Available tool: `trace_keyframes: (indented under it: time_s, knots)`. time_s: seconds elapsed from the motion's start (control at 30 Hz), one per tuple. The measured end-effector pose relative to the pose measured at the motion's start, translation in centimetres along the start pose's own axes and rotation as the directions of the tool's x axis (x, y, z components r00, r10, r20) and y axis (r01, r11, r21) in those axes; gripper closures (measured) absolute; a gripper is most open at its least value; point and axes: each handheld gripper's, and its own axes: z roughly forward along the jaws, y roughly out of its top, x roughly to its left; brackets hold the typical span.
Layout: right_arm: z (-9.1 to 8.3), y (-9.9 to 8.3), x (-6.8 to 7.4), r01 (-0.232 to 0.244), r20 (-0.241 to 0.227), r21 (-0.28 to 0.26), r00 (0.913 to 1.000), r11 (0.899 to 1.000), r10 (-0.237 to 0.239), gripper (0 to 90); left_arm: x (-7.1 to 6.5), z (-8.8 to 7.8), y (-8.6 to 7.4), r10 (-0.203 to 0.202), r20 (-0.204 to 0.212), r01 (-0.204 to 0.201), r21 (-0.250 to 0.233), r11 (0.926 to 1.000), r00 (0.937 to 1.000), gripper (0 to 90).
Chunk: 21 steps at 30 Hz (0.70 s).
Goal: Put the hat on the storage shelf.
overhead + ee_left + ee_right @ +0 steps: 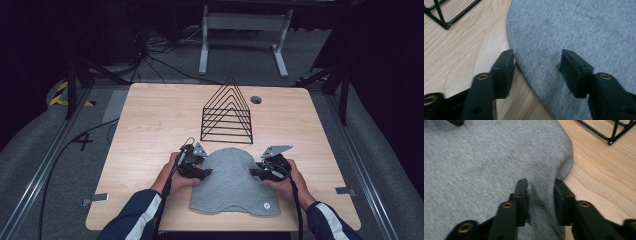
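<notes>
A grey, dome-shaped cloth [230,186] lies flat near the front of the wooden table [150,125], with a small white mark near its front right corner. My left gripper [206,172] is at the cloth's left edge. In the left gripper view it [536,53] is open and straddles that edge: one jaw over bare wood, the other over the cloth [574,30]. My right gripper [253,172] is at the right edge. In the right gripper view its jaws [541,181] have drawn in on a raised fold of the cloth [486,165].
A black wire rack [227,117] with triangular dividers stands just behind the cloth, and its corners show in both gripper views [444,15] [609,130]. A round cable hole [256,99] sits near the table's far edge. Beyond the table are a white stand [245,30] and floor cables.
</notes>
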Motion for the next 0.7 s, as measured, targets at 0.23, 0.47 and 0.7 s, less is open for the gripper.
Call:
trace_keyframes:
  time_s: [0.23,0.47,0.7]
  knots:
    - [-0.1,-0.1,0.0,0.031,-0.035,-0.013,0.9989,0.999,-0.032,84.4,-0.2,0.0,0.4,0.076,0.060,-0.076,0.002,0.9971,0.9953,81.5]
    - [-1.2,0.4,-0.1,0.057,-0.041,-0.060,0.9974,0.997,-0.060,84.6,0.0,-1.8,0.9,0.079,0.053,-0.075,-0.073,0.9945,0.9955,83.1]
    - [-3.4,1.6,0.2,0.084,-0.023,-0.147,0.9958,0.986,-0.088,84.7,-0.5,-4.2,2.2,0.136,0.009,-0.133,-0.151,0.9795,0.9907,83.4]
